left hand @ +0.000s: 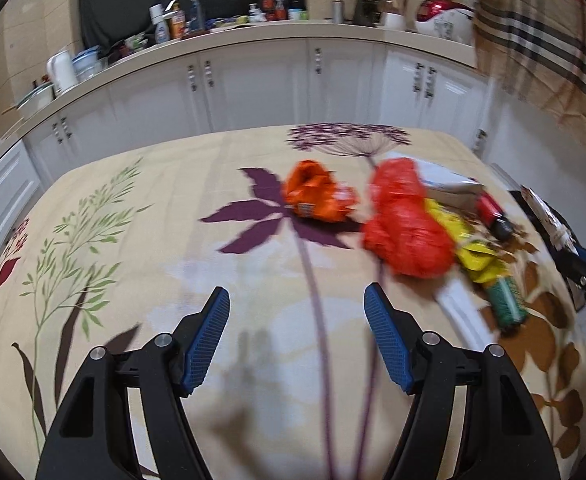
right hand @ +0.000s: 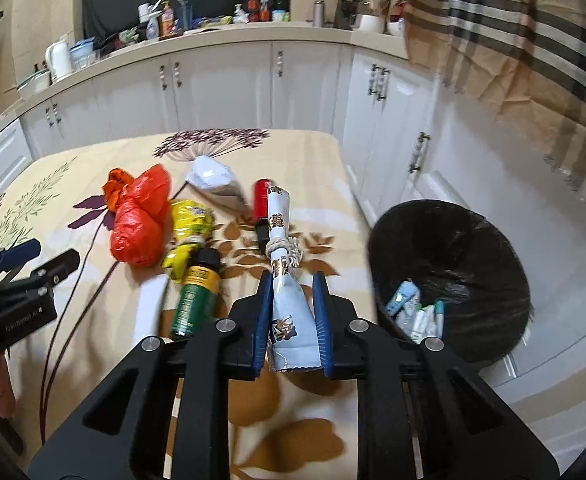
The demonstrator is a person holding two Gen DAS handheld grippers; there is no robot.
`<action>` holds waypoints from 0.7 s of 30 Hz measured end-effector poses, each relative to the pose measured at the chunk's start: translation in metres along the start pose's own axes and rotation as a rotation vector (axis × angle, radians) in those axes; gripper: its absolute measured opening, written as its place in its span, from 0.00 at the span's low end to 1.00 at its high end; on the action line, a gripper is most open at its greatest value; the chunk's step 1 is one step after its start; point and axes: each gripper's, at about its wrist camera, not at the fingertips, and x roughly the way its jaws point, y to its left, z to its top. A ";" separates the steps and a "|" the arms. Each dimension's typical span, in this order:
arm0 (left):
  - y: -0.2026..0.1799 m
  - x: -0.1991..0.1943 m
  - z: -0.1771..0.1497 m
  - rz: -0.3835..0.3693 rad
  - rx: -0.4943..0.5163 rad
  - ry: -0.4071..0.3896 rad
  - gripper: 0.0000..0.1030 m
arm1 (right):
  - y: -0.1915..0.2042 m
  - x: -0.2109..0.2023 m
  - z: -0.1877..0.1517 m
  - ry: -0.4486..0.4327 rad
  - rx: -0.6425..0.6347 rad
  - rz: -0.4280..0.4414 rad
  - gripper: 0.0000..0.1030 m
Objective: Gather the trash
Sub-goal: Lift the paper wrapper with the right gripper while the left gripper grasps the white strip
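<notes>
1. The right gripper (right hand: 293, 286), at lower centre of the right wrist view, is clenching a pale blue wrapper tied with string (right hand: 283, 264); the wrapper is sticking out beyond the pads, up-frame.
2. The left gripper (left hand: 297, 300), at the bottom of the left wrist view, is standing released, with nothing between its pads and the flowered tablecloth (left hand: 153, 248) showing below.
3. Remaining trash is lying on the cloth: a red plastic bag (right hand: 139, 224) left of centre, a yellow wrapper (right hand: 189, 220) just beside it, a green can (right hand: 195, 300) below, a red can (right hand: 261, 200) and a white packet (right hand: 213, 178) above.
4. A black-lined bin (right hand: 449, 248) is sitting on the floor at right, holding discarded items.
</notes>
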 end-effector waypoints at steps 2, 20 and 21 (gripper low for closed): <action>-0.012 -0.003 -0.001 -0.018 0.016 -0.003 0.69 | -0.009 -0.004 -0.003 -0.008 0.015 -0.017 0.19; -0.078 0.001 -0.025 -0.126 0.100 0.081 0.46 | -0.070 -0.027 -0.036 -0.035 0.132 -0.067 0.19; -0.076 -0.001 -0.025 -0.132 0.095 0.078 0.40 | -0.071 -0.028 -0.037 -0.038 0.135 -0.065 0.19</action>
